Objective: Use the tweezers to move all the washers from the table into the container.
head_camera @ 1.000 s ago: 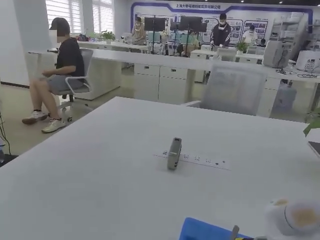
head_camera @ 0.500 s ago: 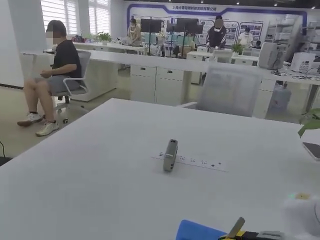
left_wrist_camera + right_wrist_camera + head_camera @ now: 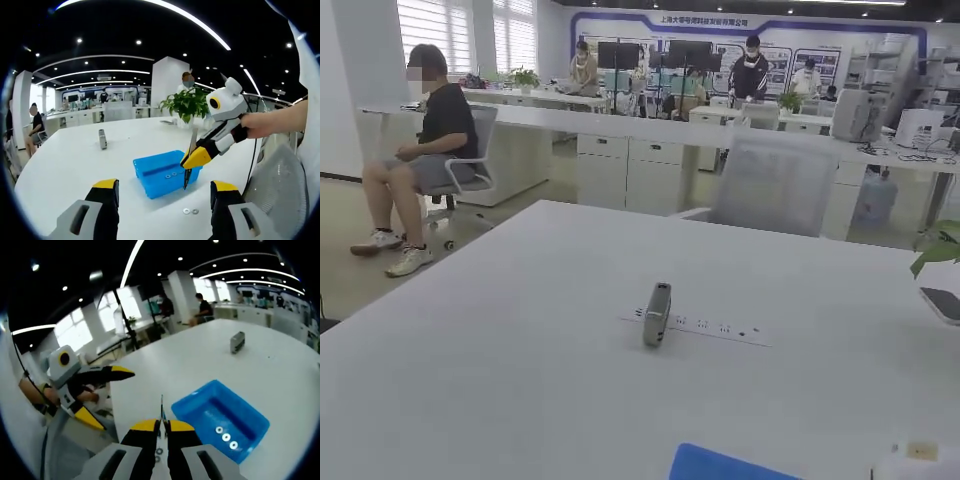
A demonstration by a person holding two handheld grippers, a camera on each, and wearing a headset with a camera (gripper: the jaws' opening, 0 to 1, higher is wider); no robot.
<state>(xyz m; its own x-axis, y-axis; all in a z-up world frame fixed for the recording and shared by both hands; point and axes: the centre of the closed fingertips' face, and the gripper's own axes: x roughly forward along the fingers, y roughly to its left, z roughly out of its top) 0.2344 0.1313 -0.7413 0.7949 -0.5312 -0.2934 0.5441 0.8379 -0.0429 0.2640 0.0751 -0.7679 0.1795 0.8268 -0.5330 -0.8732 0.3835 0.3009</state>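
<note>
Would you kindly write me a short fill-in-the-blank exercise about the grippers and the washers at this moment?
1. The right gripper is shut on a pair of ____.
2. Inside the blue container lie ____ washers.
3. In the left gripper view, ____ loose washers lie on the table, outside the container.
4. The left gripper has its jaws ____.

Missing words: tweezers; three; two; open.

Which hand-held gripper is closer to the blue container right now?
Right. The right hand-held gripper holds tweezers whose tip hangs at the rim of the blue container. The left hand-held gripper sits farther back, open, with two washers between it and the container.
</note>
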